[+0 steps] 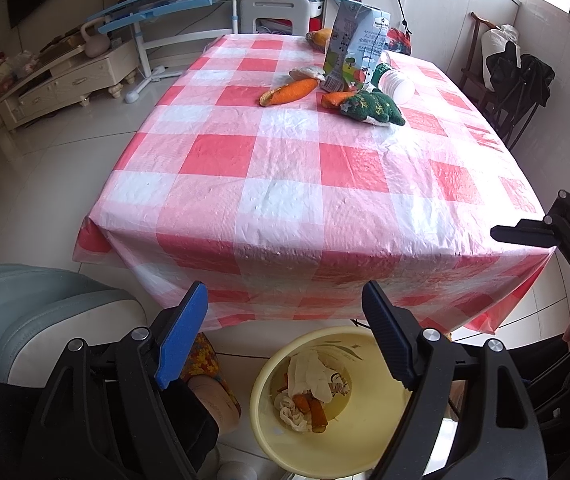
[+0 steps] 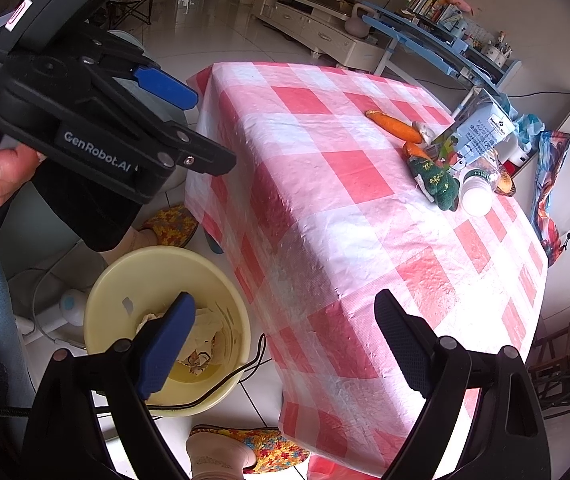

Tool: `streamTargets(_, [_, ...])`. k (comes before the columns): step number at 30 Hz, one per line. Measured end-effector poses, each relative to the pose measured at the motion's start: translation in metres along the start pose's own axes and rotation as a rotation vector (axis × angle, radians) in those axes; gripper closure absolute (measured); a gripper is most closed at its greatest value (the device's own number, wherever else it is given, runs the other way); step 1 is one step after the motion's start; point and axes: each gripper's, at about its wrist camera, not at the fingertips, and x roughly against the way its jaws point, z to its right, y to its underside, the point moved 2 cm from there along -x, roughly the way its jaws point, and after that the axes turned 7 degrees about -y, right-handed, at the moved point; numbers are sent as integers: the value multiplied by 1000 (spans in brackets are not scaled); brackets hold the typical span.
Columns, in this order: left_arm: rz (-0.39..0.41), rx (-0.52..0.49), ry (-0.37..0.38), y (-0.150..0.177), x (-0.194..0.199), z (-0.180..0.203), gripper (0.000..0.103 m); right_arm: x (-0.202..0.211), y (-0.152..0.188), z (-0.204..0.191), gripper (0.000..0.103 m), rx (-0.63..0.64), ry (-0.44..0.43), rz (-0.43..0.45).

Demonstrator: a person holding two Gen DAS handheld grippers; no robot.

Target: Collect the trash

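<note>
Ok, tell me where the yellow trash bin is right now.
The yellow trash bin stands on the floor just off the table's near edge, below the checked tablecloth. In the right wrist view it is at lower left, next to a slippered foot.

Tablecloth (image 1: 305, 168) showing red, pink and white checks, bin (image 1: 369, 420) showing pale yellow, carrot (image 1: 291, 91) showing orange, plush (image 1: 373, 107) showing dark green, slipper (image 2: 273, 450) showing multicoloured knit, pad (image 2: 165, 350) showing blue.

Left view: we look down from the checked table's (image 1: 285, 168) near edge.
Right view: we face its near corner.
Shared: tabletop, yellow bin (image 2: 125, 280).
</note>
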Motion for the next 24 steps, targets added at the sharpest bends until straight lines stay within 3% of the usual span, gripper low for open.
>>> streamTargets(8, [18,12,44,-33,1,7,27,7,3,26,16,-82,49,17])
streamTargets(12, [25,-13,52,-58,-6,18,27,13,0,51,16,-166,29,67])
streamTargets(24, [9,-5,-5,-150,-65,5,29,-4,-39,115,16,-234,10,195])
